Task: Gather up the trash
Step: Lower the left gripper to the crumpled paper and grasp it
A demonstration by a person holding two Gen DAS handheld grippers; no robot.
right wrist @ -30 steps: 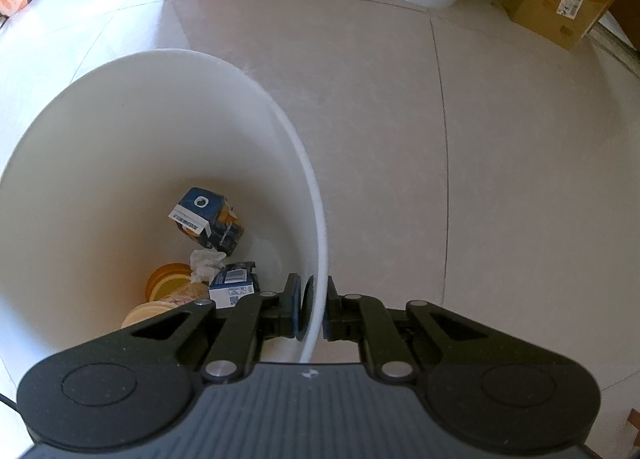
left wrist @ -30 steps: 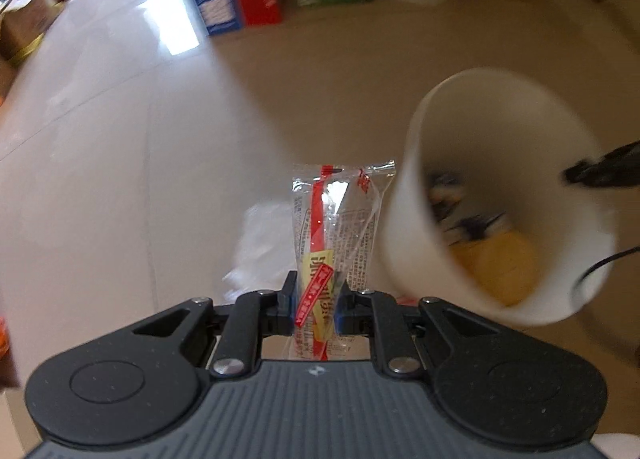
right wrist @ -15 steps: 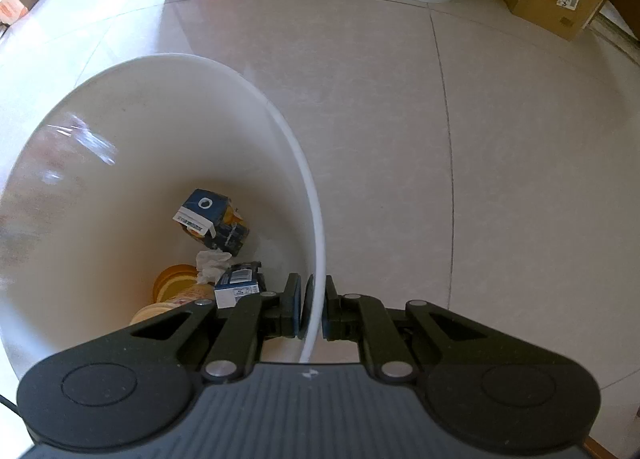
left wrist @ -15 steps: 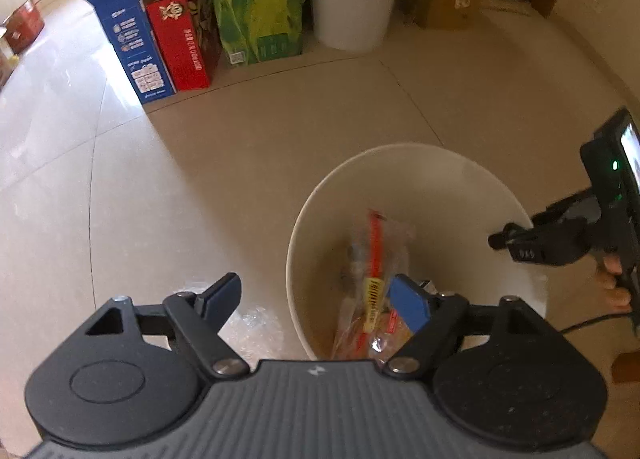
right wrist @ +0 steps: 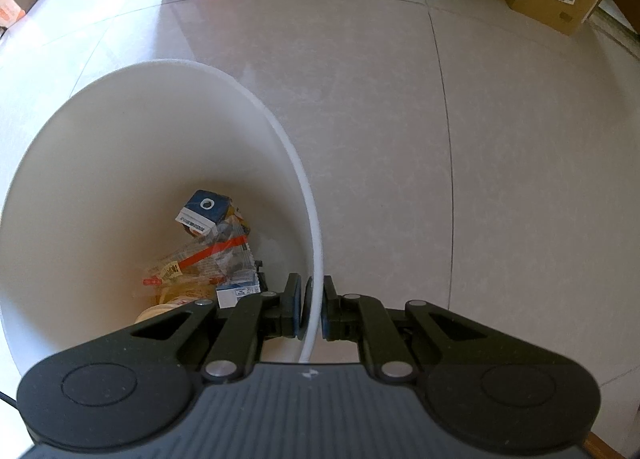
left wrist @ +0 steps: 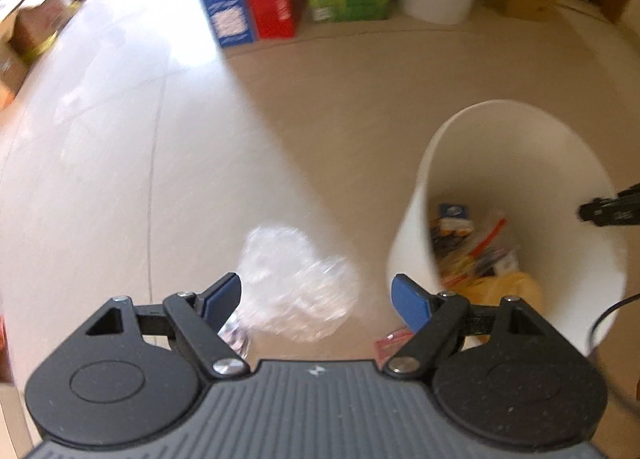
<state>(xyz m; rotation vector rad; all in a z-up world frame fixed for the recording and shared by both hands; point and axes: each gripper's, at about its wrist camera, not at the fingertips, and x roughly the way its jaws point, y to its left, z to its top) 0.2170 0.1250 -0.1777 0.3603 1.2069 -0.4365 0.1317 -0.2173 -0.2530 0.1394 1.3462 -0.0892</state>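
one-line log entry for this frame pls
left gripper: open, empty | right gripper: shut on white bin rim | clear wrapper: in bin | crumpled plastic: on floor

Two grippers, one wide open and one pinched tight.

The left gripper (left wrist: pixel 316 301) sits at the bottom of its picture. Its two blue fingers (left wrist: pixel 222 299) are spread far apart and hold nothing. It points forward and down. The right gripper (right wrist: pixel 310 309) fills the bottom of its own picture, and its fingers are squeezed close together, one on each side of a thin white rim. A dark bit of it also pokes in at the right edge of the left picture.
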